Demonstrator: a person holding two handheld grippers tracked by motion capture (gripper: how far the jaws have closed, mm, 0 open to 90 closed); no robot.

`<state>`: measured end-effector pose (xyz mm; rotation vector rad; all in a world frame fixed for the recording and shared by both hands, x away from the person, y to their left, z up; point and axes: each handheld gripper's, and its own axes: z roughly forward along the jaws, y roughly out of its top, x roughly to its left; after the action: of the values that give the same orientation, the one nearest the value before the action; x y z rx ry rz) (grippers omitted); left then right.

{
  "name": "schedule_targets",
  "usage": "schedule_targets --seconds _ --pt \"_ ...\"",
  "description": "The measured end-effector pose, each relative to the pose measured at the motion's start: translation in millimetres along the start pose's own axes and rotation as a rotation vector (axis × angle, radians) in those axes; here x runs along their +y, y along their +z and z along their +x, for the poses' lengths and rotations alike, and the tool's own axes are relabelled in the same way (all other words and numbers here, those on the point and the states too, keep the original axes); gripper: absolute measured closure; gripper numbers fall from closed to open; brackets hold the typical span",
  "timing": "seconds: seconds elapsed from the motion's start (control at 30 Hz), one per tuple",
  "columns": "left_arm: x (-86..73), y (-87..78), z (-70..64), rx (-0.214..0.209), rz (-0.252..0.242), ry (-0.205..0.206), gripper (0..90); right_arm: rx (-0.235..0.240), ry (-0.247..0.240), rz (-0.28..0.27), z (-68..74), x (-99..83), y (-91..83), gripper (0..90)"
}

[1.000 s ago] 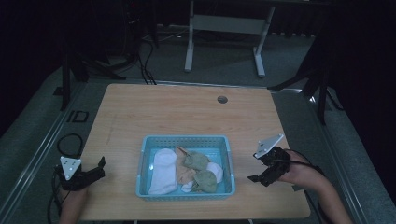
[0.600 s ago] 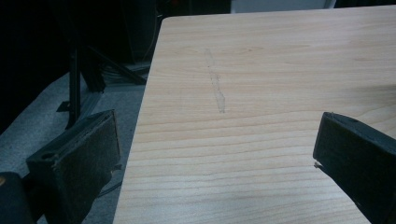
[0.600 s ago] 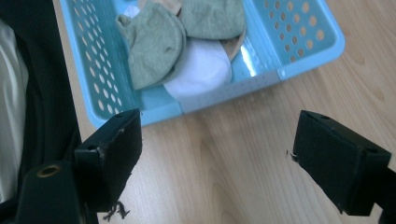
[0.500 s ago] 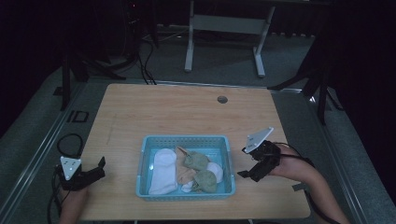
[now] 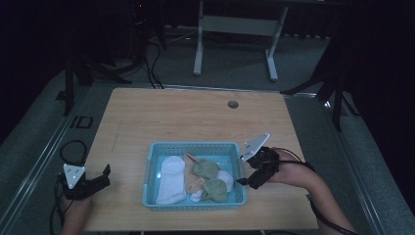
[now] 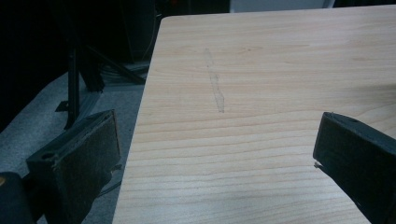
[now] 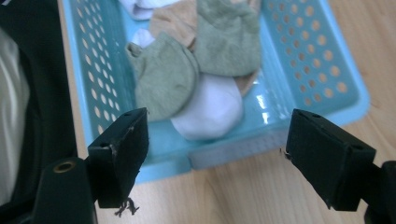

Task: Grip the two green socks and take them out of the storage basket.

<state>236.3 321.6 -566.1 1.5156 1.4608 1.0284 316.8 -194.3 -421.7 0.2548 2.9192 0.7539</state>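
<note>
In the lower middle of the high view a blue basket (image 5: 195, 147) sits on the table (image 5: 186, 117), holding a loose heap of socks: a white sock (image 5: 171, 178) laid along its left side, two green socks (image 5: 215, 190) toward the right, and a tan one between them. The right gripper (image 5: 247, 182) hangs at the basket's right edge, tilted down toward the heap, its jaws spread wide and empty. In the right gripper view those jaws frame the near wall of the basket (image 7: 224, 156), with a green sock (image 7: 163, 79) and a small white sock (image 7: 210, 109) lying just beyond it, touching and partly overlapped; the aim looks chosen so that the jaws can drop over the rim and pinch one of these. The left gripper (image 5: 100, 178) waits at the lower left of the high view, well apart from the basket, jaws also wide with nothing between them; its own view looks out over bare table (image 6: 261, 93) near the table's edge, probably parked there to stay out of the way.
</note>
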Motion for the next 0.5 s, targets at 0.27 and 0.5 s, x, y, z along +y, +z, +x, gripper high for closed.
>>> schedule_targets --seconds 0.27,0.5 --pt "0.1 -0.1 0.5 -0.001 0.002 0.005 0.4 0.028 -0.023 0.024 1.9 11.6 18.2 22.1" --pt "0.1 0.0 0.4 -0.001 0.002 0.001 0.4 0.055 -0.035 0.039 4.4 19.6 32.8 22.4"
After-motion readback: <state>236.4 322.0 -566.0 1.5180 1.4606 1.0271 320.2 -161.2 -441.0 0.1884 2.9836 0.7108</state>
